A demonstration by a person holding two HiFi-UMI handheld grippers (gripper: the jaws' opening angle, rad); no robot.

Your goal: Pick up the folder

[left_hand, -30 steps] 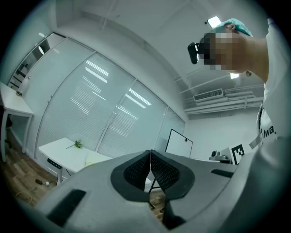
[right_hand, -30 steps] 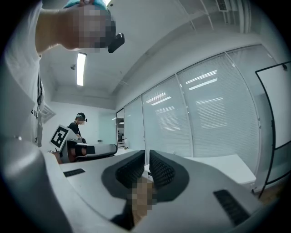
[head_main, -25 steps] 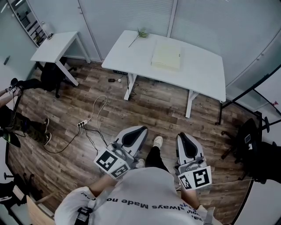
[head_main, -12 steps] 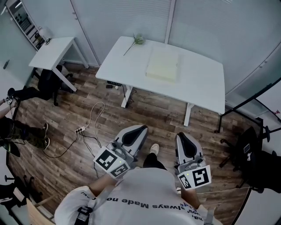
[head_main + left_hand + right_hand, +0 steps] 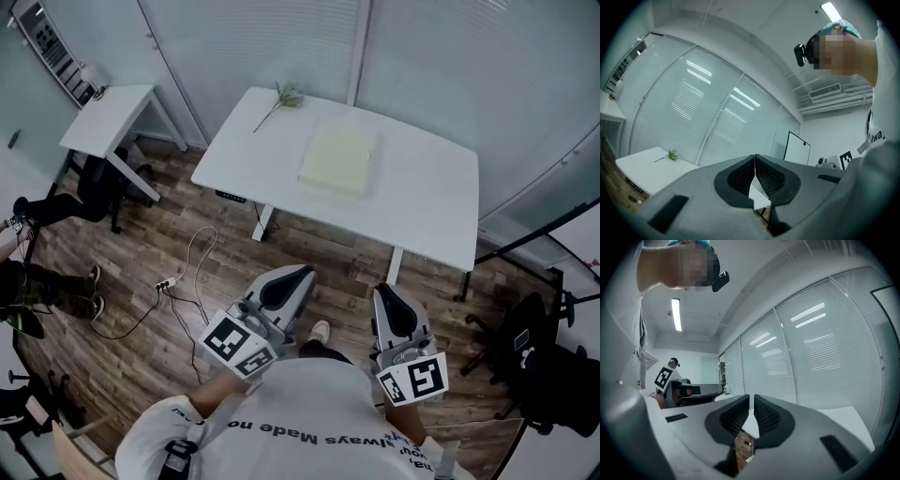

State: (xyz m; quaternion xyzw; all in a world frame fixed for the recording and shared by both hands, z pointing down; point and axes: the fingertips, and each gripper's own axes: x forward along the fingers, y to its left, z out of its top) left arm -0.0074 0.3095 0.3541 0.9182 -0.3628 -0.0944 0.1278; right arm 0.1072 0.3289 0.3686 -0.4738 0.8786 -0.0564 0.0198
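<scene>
Folder [image 5: 337,159] lies flat on the table [image 5: 427,202], well ahead of left gripper [image 5: 284,286] and right gripper [image 5: 394,309]; both are fully closed, empty; best to step in, part the jaws, then nip its near edge.

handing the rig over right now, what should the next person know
Left gripper shut, empty; right gripper shut, empty.
Both are short of the white table.
Pale yellow folder lies flat on it, untouched.
Done: nothing yet.
Left: step up, open the jaws, pick up the folder.
</scene>
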